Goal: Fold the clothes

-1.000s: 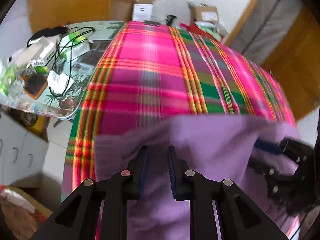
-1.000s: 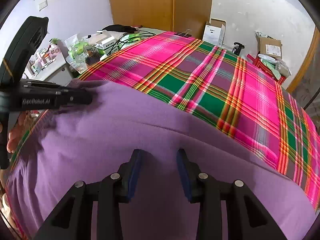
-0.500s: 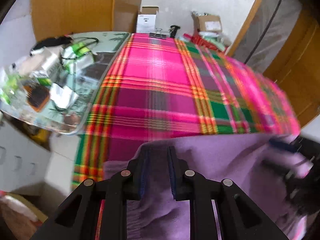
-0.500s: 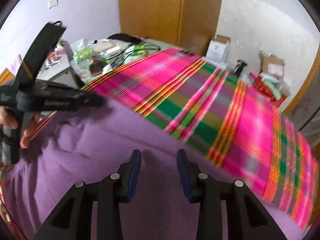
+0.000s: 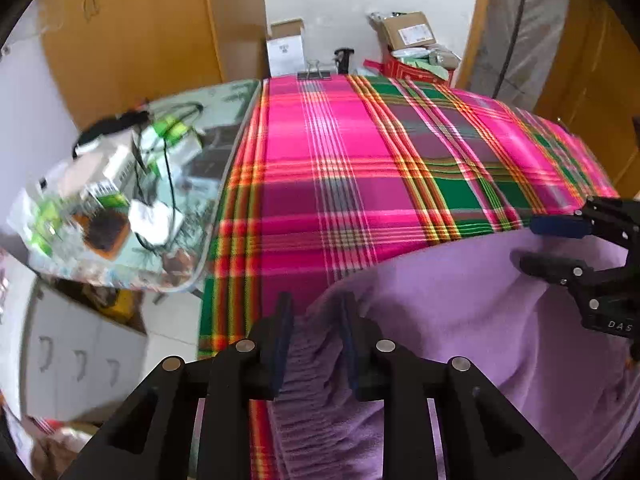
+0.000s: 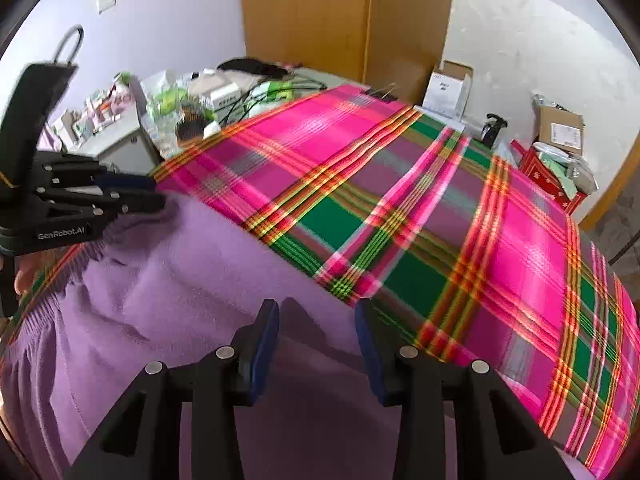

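While both sets of jaws were opening, the left gripper (image 5: 314, 320) loosened on the soft purple fleece garment's (image 6: 192, 280) gathered edge and the right gripper (image 6: 316, 320) stood wide, holding nothing — fold laid, garment flat on the pink-and-green plaid-covered table (image 6: 400, 208).

Purple garment (image 5: 460, 320) cut off by lower frame edges. Clutter on side bench (image 5: 120, 184) blurred, unidentifiable. Plaid cloth (image 6: 400, 220) partly hidden beneath garment.
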Available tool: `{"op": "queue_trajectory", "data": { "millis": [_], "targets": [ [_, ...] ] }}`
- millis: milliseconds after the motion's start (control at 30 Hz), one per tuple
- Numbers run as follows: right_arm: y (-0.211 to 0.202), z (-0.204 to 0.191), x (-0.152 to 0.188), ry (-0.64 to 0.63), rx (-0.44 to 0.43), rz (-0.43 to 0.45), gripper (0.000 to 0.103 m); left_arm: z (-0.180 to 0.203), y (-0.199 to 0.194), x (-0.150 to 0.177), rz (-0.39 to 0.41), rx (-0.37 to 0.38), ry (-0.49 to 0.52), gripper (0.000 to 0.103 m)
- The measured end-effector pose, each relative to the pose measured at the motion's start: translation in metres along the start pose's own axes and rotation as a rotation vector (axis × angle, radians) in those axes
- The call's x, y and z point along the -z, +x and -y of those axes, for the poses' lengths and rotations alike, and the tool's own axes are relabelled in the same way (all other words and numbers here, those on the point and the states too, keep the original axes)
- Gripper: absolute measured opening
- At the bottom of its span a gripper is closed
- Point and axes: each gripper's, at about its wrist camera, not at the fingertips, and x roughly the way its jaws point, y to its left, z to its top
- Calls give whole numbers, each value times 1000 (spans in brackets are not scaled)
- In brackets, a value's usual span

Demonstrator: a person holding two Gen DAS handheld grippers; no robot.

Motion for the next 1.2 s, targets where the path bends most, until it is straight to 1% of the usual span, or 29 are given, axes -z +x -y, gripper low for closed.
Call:
{"op": "queue_trajectory", "data": {
  "millis": [67,167,200,233,267,333,367,433,467,567,667,900,967,1033,1067,1100,1167,1200],
  "targets": [
    [4,-1,-3,-4,-11,-4,40,2,2,-1,-9,1,26,24],
    [9,-4,-6,-9,-28,-9,42,3,5,-1,-17,9,40,24],
    [11,-4,-7,-11,-33,-10,42,3,6,-1,-19,13,43,25],
    [12,-4,-8,-13,-35,-9,42,4,6,-1,-19,13,54,29],
    [13,-4,-8,-15,-38,-8,44,7,6,0,-17,11,72,30],
    [13,-3,-9,-11,-43,-6,45,10,5,2,-11,13,100,30],
    [13,-2,-9,-3,-45,-5,45,11,3,2,-6,23,104,30],
    [13,-2,-8,-3,-42,3,46,11,-1,4,6,76,113,32],
    [13,-3,-8,-6,-40,6,46,10,-1,4,6,83,122,32],
    [13,-2,-8,5,-46,3,46,11,3,6,6,61,141,32],
    [14,-2,-8,4,-41,4,47,9,6,6,14,67,142,32],
    [14,2,-8,15,-51,4,48,-1,11,4,21,113,95,32],
    [14,1,-9,13,-51,0,48,-4,12,4,19,119,77,30],
    [13,-2,-9,2,-64,-3,41,-4,12,3,19,109,65,18],
    [13,-4,-9,-5,-74,-4,33,-3,11,3,18,113,65,15],
    [12,-6,-9,-12,-83,-5,23,-3,11,4,18,119,63,8],
    [11,-11,-9,-26,-97,-7,10,-1,10,5,18,122,61,6],
    [11,-14,-9,-32,-89,-8,9,-1,9,6,22,117,59,5]
  ]
}}
